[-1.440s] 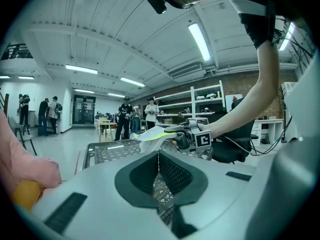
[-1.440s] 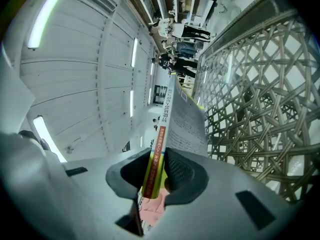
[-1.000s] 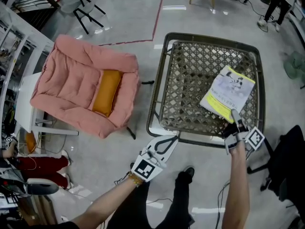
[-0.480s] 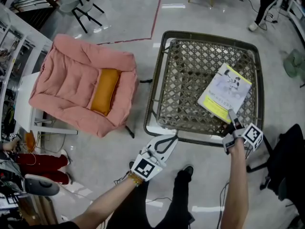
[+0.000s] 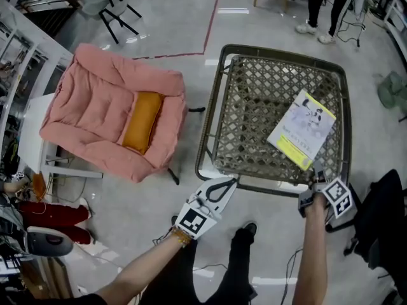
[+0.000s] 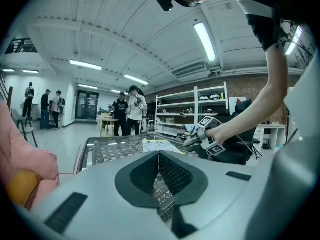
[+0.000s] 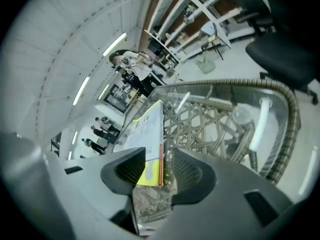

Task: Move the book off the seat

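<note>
Yellow-edged book (image 5: 301,131) sits between right tongs (image 5: 316,172), just opened, drawn back.

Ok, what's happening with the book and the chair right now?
A person with a two-jaw gripper in each hand is working on the yellow-and-white paperback book, which lies flat on the woven lattice seat of the metal-framed chair. The right gripper is at the book's near corner. Its jaws have just been opening and stand apart with that corner between them, not clamped. The left gripper hangs shut and empty by the chair's front rail. The book is not yet off the seat.
</note>
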Motion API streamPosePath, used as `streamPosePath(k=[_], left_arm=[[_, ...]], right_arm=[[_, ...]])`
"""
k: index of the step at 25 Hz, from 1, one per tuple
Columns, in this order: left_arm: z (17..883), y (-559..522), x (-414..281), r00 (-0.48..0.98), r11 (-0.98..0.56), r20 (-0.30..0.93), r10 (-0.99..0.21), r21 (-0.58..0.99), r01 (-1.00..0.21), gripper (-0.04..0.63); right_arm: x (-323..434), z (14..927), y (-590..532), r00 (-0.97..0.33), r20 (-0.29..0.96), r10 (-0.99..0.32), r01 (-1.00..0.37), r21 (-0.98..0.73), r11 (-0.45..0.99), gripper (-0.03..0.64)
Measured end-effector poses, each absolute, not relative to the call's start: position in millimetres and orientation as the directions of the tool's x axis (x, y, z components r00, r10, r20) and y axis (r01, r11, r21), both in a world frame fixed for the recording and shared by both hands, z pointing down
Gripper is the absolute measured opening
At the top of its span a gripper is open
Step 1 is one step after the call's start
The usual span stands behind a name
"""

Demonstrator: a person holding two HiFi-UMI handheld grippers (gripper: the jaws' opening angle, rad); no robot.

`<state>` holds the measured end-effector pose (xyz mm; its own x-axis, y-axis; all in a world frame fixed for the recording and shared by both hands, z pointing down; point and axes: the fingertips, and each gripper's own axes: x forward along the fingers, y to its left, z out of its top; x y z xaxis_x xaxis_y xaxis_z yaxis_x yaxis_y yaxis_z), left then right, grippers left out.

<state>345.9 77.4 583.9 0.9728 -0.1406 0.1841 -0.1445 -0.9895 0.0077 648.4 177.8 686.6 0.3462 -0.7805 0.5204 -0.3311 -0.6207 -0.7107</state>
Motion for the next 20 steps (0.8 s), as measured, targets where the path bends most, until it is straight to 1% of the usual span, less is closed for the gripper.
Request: streamPosePath(k=[1, 2, 3, 5, 6, 8, 10, 13, 16, 20], left_arm=[[585, 75, 345, 0.972, -0.989, 0.187, -0.145, 0.013, -0.15, 0.0], [586, 73, 345, 0.97, -0.988, 0.189, -0.15, 0.017, -0.156, 0.0], [586, 71, 344, 0.969, -0.987, 0.193, -0.154, 0.02, -0.161, 0.0], [588, 66, 344, 0.965, -0.985, 0.208, -0.162, 0.023, -0.17, 0.0], [589, 64, 346, 0.964, -0.985, 0.21, -0.163, 0.025, -0.172, 0.0], [587, 58, 350, 0.966, -0.983, 0.194, -0.17, 0.033, -0.179, 0.0], [586, 47, 349, 0.965, -0.981, 0.183, -0.186, 0.026, -0.194, 0.0], [583, 36, 345, 0.957, -0.974, 0.19, -0.221, 0.004, -0.225, 0.0], [569, 32, 341, 0.956, -0.971, 0.172, -0.236, -0.002, -0.24, 0.0], [539, 29, 327, 0.957, -0.969, 0.152, -0.246, -0.023, -0.246, 0.0]], right_arm=[[646, 676, 180, 0.377, 0.515, -0.77, -0.4, -0.659, -0.636, 0.156], [640, 664, 178, 0.399, 0.495, -0.772, -0.485, -0.6, -0.636, 0.116], [630, 651, 171, 0.407, 0.464, -0.787, -0.581, -0.533, -0.615, 0.091], [602, 631, 150, 0.373, 0.382, -0.845, -0.777, -0.369, -0.51, 0.054], [586, 623, 140, 0.338, 0.343, -0.876, -0.858, -0.271, -0.437, 0.049], [550, 607, 116, 0.259, 0.276, -0.925, -0.953, -0.084, -0.292, 0.046], [510, 590, 88, 0.191, 0.222, -0.956, -0.981, 0.025, -0.191, 0.04], [463, 566, 59, 0.144, 0.166, -0.976, -0.988, 0.086, -0.131, 0.034], [432, 541, 43, 0.117, 0.116, -0.986, -0.988, 0.115, -0.104, 0.029], [403, 508, 33, 0.097, 0.083, -0.992, -0.992, 0.095, -0.089, 0.029]])
